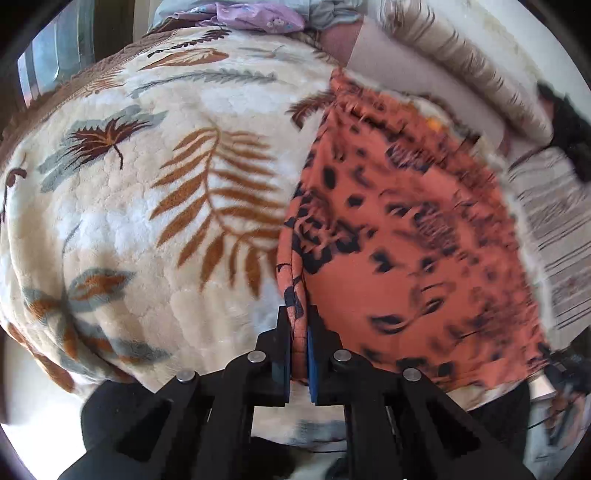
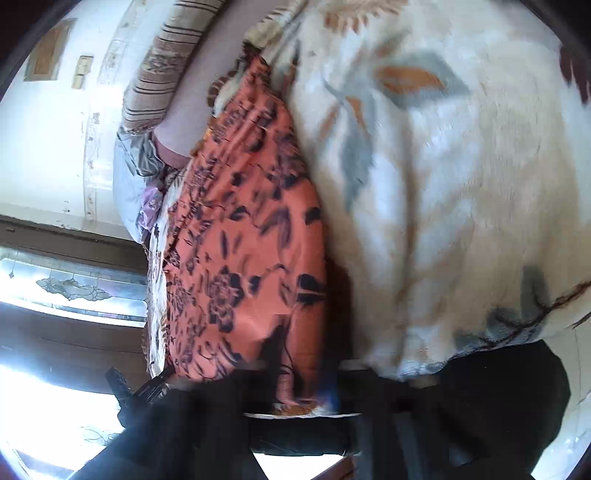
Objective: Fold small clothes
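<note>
An orange garment with a black flower print [image 1: 406,229] lies on a cream leaf-patterned blanket [image 1: 147,203]. In the left wrist view my left gripper [image 1: 300,317] is shut on the garment's near left edge, and a fold of cloth runs up from between its blue pads. The right wrist view is blurred by motion. There the same garment [image 2: 240,240] stretches away from my right gripper [image 2: 306,369], whose dark fingers are shut on its near edge. The cloth looks taut between the two grips.
Striped pillows [image 1: 461,62] lie along the wall side of the bed. A heap of lilac and grey clothes [image 1: 258,16] sits at the far end. A patterned glass window [image 2: 74,288] is beyond the bed's edge. The blanket [image 2: 443,184] spreads wide beside the garment.
</note>
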Demonstrator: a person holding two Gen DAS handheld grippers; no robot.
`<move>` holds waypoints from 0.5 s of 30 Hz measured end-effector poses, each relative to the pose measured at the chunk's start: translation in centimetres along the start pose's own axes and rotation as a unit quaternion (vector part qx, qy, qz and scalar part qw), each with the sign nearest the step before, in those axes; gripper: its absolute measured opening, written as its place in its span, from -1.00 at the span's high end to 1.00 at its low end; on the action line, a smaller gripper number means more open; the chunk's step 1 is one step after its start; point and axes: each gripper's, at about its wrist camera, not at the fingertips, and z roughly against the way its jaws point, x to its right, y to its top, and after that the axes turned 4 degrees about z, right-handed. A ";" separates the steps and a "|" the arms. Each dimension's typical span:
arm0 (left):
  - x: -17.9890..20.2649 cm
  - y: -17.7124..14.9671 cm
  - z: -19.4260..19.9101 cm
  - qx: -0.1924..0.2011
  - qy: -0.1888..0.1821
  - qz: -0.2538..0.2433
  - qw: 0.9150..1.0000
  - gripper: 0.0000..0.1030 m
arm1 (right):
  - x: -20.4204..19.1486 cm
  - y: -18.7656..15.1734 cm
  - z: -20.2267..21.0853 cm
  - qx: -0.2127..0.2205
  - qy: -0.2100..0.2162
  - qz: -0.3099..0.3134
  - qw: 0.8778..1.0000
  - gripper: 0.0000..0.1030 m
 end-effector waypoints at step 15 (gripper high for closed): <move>2.9 6.7 2.2 0.027 -0.034 -0.028 0.999 0.86 | -2.6 5.3 1.7 0.026 0.042 -0.003 0.999 0.86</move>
